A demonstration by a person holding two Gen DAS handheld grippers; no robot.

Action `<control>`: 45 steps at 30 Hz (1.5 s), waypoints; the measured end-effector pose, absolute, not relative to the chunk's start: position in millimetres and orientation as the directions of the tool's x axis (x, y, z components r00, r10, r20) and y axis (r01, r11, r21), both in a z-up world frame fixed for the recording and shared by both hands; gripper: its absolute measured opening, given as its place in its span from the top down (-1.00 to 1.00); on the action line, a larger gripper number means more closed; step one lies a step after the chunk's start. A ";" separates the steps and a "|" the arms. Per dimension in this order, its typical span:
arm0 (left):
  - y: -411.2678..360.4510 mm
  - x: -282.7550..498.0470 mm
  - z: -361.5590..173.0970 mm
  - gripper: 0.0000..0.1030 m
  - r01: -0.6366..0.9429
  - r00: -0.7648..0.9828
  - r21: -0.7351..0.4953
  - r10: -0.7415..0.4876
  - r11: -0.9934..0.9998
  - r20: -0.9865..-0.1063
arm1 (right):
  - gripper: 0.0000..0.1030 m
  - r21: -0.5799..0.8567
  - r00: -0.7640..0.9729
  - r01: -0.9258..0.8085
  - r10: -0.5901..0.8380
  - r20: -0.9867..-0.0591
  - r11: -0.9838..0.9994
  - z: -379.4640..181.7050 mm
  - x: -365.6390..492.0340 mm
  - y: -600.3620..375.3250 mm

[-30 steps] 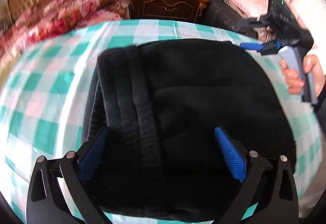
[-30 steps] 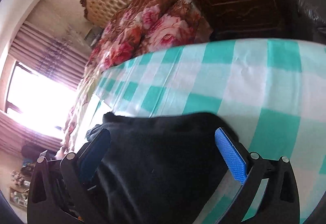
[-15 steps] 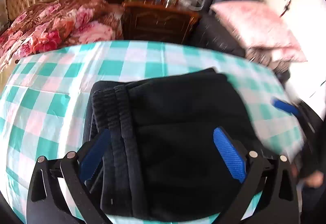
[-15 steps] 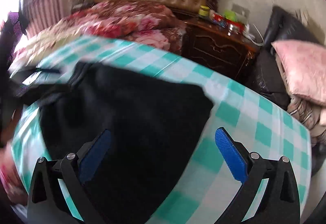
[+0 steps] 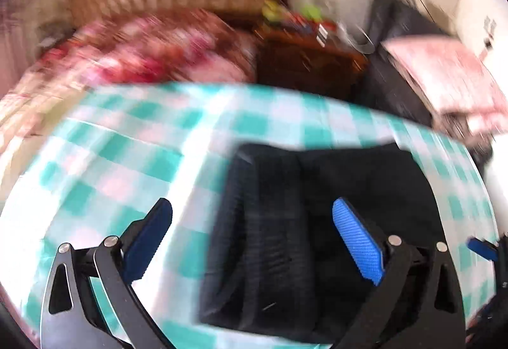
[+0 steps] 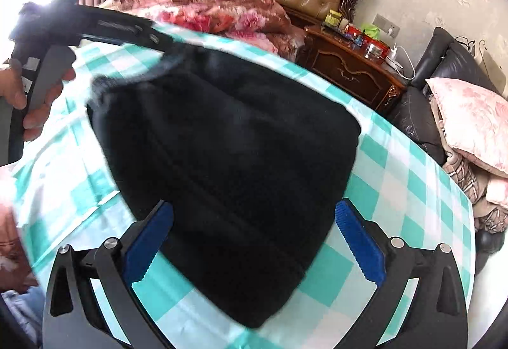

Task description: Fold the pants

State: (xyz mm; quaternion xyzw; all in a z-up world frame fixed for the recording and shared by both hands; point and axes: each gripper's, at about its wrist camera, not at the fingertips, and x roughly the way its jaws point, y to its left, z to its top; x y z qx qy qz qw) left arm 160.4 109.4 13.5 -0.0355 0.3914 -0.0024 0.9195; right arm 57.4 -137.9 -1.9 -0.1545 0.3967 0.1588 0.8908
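1. The left gripper (image 5: 252, 241) has its jaws wide and empty; over the last second it has pulled back and slid left off the pants (image 5: 320, 222).
2. The right gripper (image 6: 254, 238) is likewise spread wide and holds nothing, having swung round to look down on the pants (image 6: 228, 165).
3. The pants lie as a compact black folded stack on the checkered cloth (image 6: 397, 190).
4. With both grippers backing away, the fold looks essentially finished.
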 end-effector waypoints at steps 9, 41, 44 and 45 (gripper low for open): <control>149.9 97.4 87.7 -0.97 -0.260 0.756 0.116 0.277 0.959 -0.593 | -0.91 0.212 0.702 0.039 0.125 -0.701 0.976 81.2 77.2 -234.3; 48.7 54.0 72.0 -0.97 -0.058 0.657 0.063 0.085 0.996 -0.749 | -0.91 0.002 0.747 0.035 -0.025 -0.665 0.999 97.0 16.8 -181.4; 44.8 60.0 56.7 -0.97 -0.051 0.642 0.088 0.100 0.995 -0.760 | -0.91 0.003 0.710 0.021 -0.012 -0.704 1.000 79.4 25.2 -170.6; 44.6 60.8 52.5 -0.97 -0.048 0.639 0.088 0.099 0.995 -0.763 | -0.91 0.009 0.693 0.010 0.000 -0.721 1.000 71.1 28.6 -166.2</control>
